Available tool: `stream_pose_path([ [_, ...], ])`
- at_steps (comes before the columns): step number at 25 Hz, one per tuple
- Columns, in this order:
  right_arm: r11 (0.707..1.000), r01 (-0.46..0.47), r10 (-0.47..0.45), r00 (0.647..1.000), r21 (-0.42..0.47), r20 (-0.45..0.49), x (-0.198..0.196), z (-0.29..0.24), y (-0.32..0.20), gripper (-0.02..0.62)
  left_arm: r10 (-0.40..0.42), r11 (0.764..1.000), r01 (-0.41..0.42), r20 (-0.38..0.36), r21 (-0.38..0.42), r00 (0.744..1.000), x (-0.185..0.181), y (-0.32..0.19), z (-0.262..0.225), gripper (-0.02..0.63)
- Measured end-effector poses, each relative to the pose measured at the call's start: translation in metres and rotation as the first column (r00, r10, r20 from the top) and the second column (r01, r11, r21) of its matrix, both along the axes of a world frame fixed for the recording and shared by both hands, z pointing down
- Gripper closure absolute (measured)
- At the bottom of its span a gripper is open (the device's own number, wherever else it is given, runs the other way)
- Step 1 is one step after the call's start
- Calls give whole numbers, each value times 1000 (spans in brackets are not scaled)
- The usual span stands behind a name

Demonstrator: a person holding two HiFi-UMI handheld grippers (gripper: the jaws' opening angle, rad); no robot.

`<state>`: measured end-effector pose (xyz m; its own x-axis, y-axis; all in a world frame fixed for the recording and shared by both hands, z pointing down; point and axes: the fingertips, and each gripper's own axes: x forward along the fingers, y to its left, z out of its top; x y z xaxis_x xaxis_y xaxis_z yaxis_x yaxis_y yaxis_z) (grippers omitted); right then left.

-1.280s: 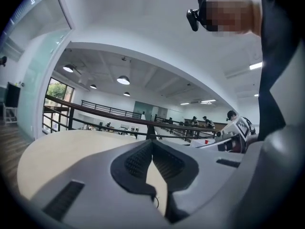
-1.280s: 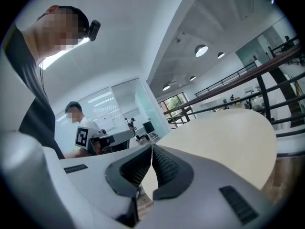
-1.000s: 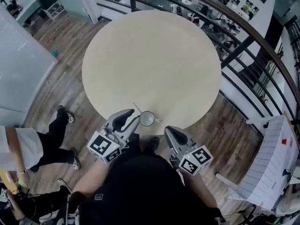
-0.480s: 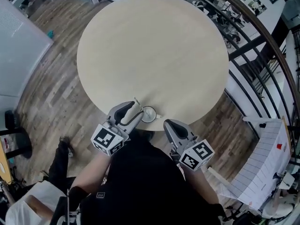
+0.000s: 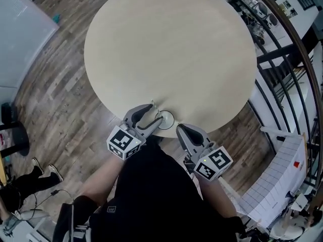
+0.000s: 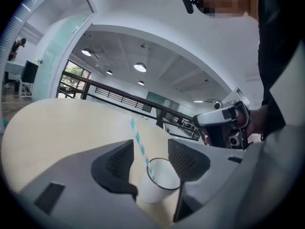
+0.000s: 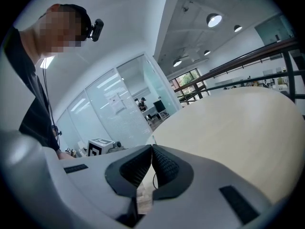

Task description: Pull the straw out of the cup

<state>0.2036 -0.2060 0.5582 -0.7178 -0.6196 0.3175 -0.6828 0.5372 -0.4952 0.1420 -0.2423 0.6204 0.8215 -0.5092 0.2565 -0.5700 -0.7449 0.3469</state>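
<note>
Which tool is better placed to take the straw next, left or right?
Left. The left tool has just been opening its jaws, with the cup and striped straw between them; the right tool is shut and empty.

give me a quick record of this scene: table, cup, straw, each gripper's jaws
table: round, pale top
cup: white, upright, by the table's near edge
straw: blue-striped, in the cup, leaning on its rim
left gripper: jaws open, just been opening; cup and straw in the gap, not pressed
right gripper: jaws shut, empty, short of the cup
</note>
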Motion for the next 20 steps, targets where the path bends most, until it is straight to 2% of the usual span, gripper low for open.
stream_pose_path([
  [5, 1000, 24, -24, 1000, -20, -6, -7, 9, -2, 572, 59, 998, -60, -31, -38, 998, 12, -2, 22, 388],
  [12, 1000, 8, -9, 1000, -30, -20, -3, 11, -1, 572, 112, 990, -116, -50, -84, 992, 21, 3, 44, 389],
  [17, 999, -10, 10, 1000, -32, -22, 3, 12, 1, 572, 108, 989, -112, -48, -99, 993, 24, 5, 51, 391],
  [20, 999, -15, 15, 1000, -35, -18, 6, 12, 1, 572, 109, 989, -113, -43, -90, 993, 25, 3, 49, 420],
])
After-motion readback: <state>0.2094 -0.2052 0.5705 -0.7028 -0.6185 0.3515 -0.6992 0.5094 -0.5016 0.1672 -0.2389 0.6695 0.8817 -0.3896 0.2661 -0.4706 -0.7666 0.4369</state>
